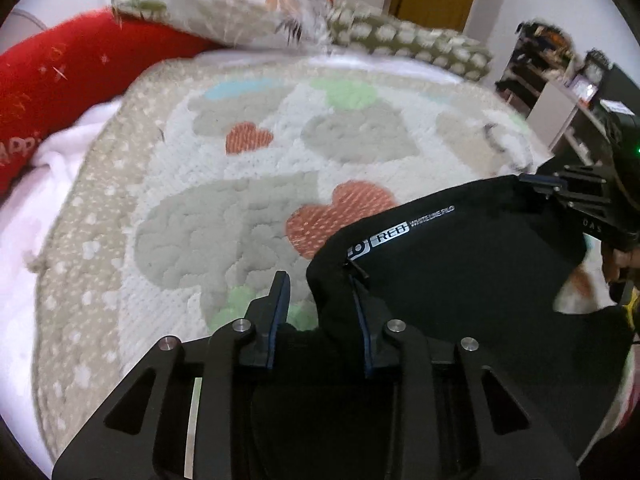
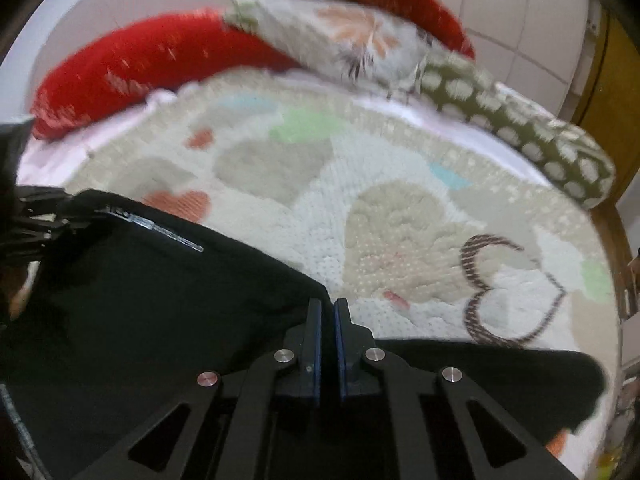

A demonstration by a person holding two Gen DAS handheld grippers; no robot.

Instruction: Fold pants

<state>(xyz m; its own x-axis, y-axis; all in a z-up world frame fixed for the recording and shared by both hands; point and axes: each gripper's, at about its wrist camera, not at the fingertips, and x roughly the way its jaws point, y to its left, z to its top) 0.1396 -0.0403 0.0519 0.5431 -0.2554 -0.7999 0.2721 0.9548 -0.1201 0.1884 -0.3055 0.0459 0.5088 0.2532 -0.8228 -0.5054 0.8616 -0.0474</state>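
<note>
Black pants (image 1: 460, 264) with a white REB label lie on a heart-patterned blanket (image 1: 248, 200). My left gripper (image 1: 320, 292) has its jaws apart, with a fold of the pants' edge draped against the right finger (image 1: 362, 312). My right gripper (image 2: 327, 312) is shut on the upper edge of the pants (image 2: 160, 300) and holds it stretched. The right gripper also shows at the right of the left wrist view (image 1: 576, 196), holding the far corner of the pants. The left gripper's body shows at the left edge of the right wrist view (image 2: 36, 216).
Red cushions (image 1: 72, 72) and a spotted olive pillow (image 2: 520, 128) lie along the far edge of the bed. A pale printed pillow (image 1: 240, 4) sits between them. A dark shelf unit (image 1: 560, 72) stands at the right.
</note>
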